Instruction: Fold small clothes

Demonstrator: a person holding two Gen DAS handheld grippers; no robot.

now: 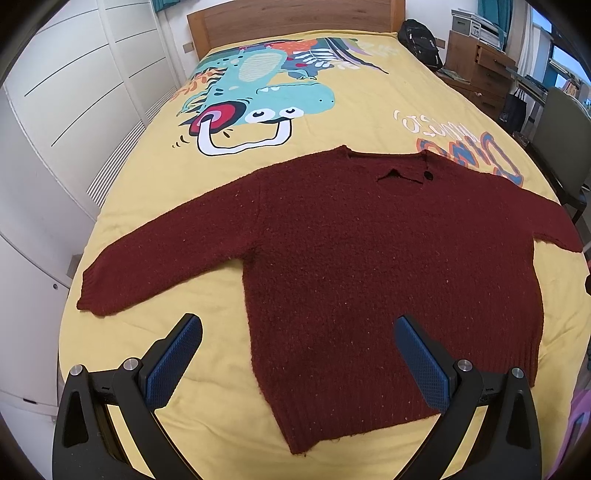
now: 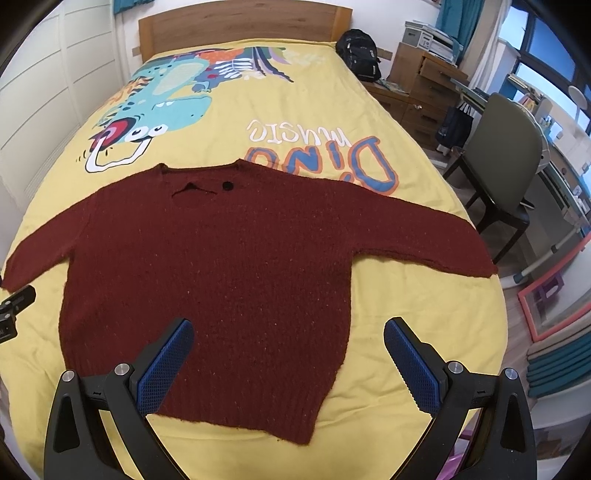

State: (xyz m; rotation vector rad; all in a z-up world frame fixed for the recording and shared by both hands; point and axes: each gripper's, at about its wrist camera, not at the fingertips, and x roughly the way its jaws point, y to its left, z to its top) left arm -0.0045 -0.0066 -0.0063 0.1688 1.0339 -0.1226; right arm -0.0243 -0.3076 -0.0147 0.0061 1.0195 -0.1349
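A fuzzy maroon knit sweater [image 1: 369, 266] lies flat near the yellow dinosaur-print bedspread's [image 1: 369, 107] foot edge; left gripper [image 1: 297, 332] and right gripper [image 2: 288, 334] hover spread. Only the right view shows "Dino music" lettering [image 2: 321, 155] whole.

Yellow dinosaur bedspread [image 2: 388, 314], wooden headboard [image 2: 240, 31]

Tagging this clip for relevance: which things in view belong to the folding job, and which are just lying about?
Belongs to the job:
maroon sweater, spread flat
yellow bedspread beneath it
left gripper, open
right gripper, open

Just lying about:
black backpack
green chair
wooden drawers
dark bag
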